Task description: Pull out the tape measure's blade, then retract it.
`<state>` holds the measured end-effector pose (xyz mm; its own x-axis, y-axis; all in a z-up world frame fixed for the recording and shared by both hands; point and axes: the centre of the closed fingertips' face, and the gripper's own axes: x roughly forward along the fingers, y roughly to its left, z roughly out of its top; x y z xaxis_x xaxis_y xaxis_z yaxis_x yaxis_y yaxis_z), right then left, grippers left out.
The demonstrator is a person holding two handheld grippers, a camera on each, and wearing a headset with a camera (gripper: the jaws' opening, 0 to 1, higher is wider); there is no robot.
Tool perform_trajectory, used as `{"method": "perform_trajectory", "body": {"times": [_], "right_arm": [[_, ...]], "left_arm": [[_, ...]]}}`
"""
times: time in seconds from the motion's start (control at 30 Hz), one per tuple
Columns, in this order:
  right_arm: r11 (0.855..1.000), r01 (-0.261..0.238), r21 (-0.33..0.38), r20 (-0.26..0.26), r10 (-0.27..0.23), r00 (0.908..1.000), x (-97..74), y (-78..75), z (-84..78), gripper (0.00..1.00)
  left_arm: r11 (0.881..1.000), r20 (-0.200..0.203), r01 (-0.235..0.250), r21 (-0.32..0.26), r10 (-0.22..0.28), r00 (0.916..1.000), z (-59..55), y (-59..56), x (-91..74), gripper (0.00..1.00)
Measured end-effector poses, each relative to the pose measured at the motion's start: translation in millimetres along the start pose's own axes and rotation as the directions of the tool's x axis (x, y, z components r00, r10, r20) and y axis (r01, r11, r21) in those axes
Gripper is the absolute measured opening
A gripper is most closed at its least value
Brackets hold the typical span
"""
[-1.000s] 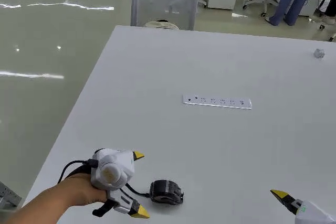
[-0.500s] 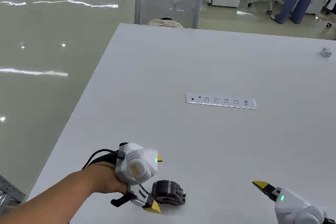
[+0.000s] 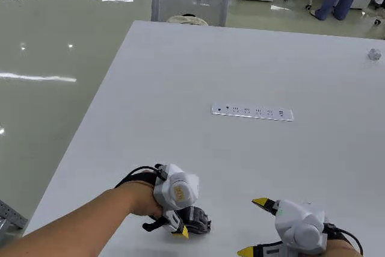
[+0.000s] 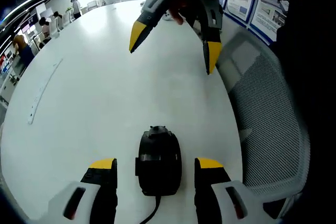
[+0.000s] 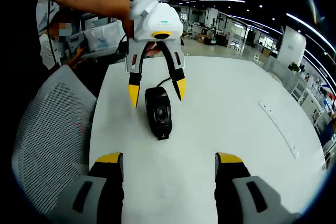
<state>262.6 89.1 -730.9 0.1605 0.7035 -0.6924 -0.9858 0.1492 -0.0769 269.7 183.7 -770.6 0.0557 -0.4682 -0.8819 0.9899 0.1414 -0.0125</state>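
The tape measure [image 5: 158, 111] is laid on the table [image 3: 240, 64] between the spread fingers of the left gripper [image 4: 156, 161], untouched. The fingers of the right gripper [image 5: 169, 158] are spread apart nearby.

Tape measure [image 3: 197, 220]: compact case, black to dark grey, blade retracted. It lies on the white worktop [image 3: 240, 70] close to the near edge, toward the left corner.

Left gripper view: the case [image 4: 159, 161] points lengthwise away from the camera, with a small raised block at its far end. A thin black cord [image 4: 154, 214] trails from the near end.

Right gripper view: a round hub disc shows on the upturned face of the case [image 5: 158, 112].

The case sits between the spread jaws of the left hand-held gripper [image 5: 157, 92], with a clear gap on each side. Contact: none seen.
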Motion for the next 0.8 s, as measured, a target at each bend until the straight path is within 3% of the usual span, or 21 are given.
{"method": "perform_trajectory", "body": {"times": [0.27,0.33,0.4,0.5,0.8], "right_arm": [[0.998,-0.052,-0.039,-0.043,0.051,0.9978,25.6,-5.3,3.3,0.66],[0.998,-0.057,-0.034,-0.043,0.056,0.9975,29.4,-5.7,5.8,0.65],[0.997,-0.069,-0.037,-0.041,0.068,0.9968,35.0,-3.7,8.4,0.64],[0.994,-0.094,-0.050,-0.051,0.091,0.9945,43.9,1.2,10.1,0.62],[0.990,-0.123,-0.065,-0.075,0.118,0.9901,52.2,3.8,9.5,0.59]], "left_arm": [[1.000,-0.049,0.017,-0.005,-0.017,0.9987,-5.3,-1.7,14.9,0.41],[0.998,-0.058,0.053,-0.027,-0.054,0.9968,-7.3,-8.7,17.7,0.36],[1.000,-0.059,0.022,0.003,-0.022,0.9980,-7.1,-4.8,18.1,0.36],[1.000,-0.054,0.017,0.010,-0.016,0.9984,-7.5,-5.2,16.9,0.35],[1.000,-0.021,0.000,-0.013,0.000,0.9998,-6.8,-3.7,16.6,0.34]]}}
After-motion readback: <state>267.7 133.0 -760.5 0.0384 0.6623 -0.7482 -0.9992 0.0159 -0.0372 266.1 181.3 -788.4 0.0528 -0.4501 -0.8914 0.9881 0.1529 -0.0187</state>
